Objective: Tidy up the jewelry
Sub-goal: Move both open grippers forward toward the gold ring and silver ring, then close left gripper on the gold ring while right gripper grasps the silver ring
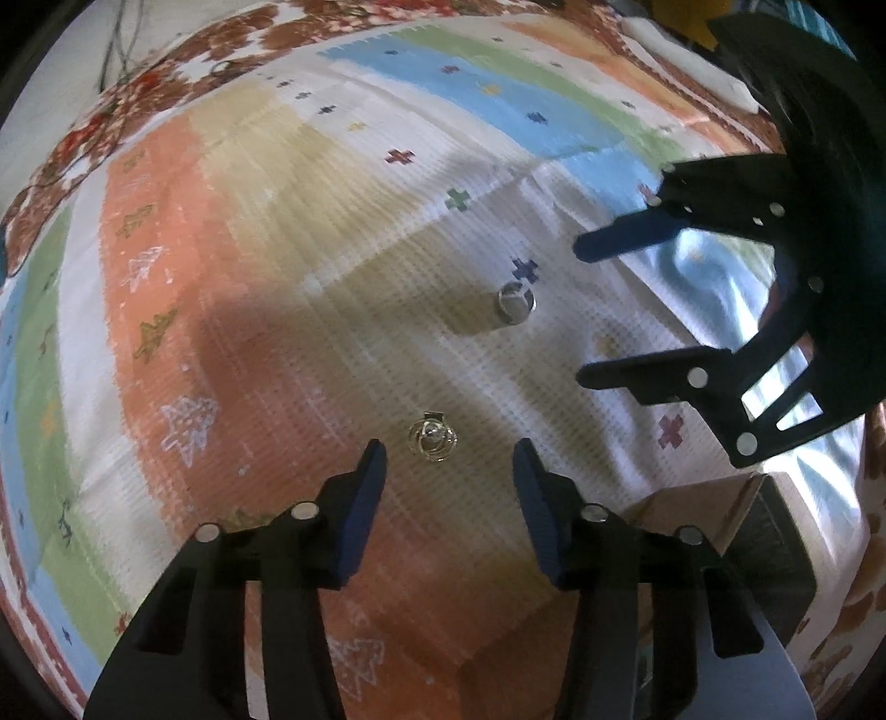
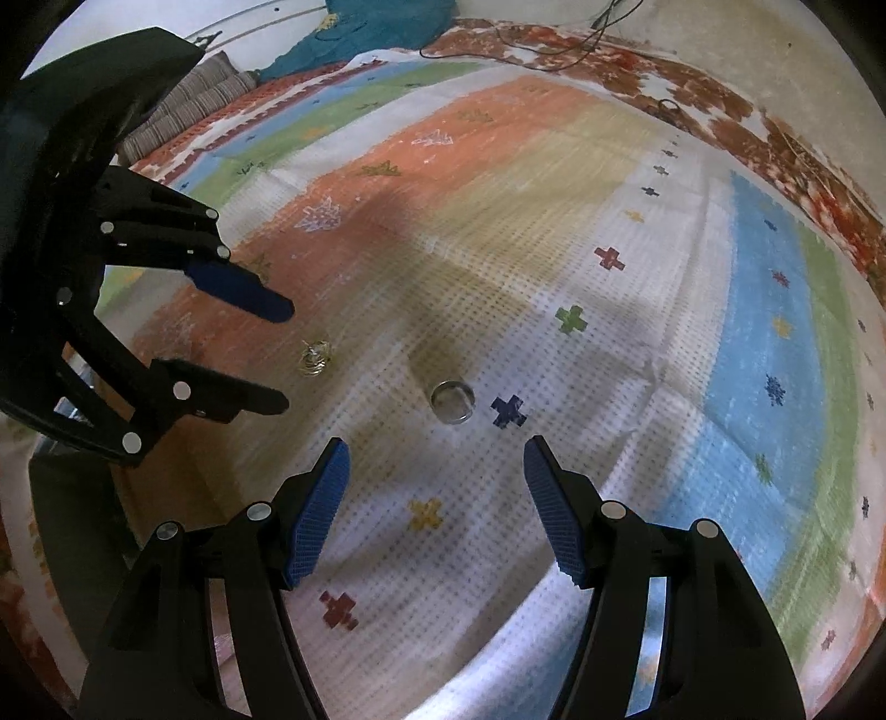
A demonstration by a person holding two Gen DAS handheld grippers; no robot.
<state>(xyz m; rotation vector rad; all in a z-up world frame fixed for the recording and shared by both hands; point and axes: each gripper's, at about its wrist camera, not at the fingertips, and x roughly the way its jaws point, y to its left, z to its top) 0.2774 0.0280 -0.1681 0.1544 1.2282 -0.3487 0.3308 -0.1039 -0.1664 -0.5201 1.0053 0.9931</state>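
A small silver wire pendant (image 1: 432,440) lies on the colourful woven cloth (image 1: 277,266). My left gripper (image 1: 448,451) hovers over it, open, with the pendant between the fingertips and neither pad touching it. A silver ring (image 1: 515,302) lies further off on the cloth. In the right wrist view that ring (image 2: 453,401) sits just beyond my right gripper (image 2: 434,451), which is open and holds nothing. The pendant (image 2: 315,357) shows at the left there, between the fingers of the left gripper (image 2: 285,351). The right gripper (image 1: 578,310) enters the left wrist view from the right.
An open cardboard box (image 1: 736,531) with a dark inside sits at the lower right of the left wrist view. Shiny foil-like material (image 1: 714,288) lies under the right gripper. Cables (image 2: 554,39) trail along the cloth's far edge, near a teal fabric (image 2: 376,27).
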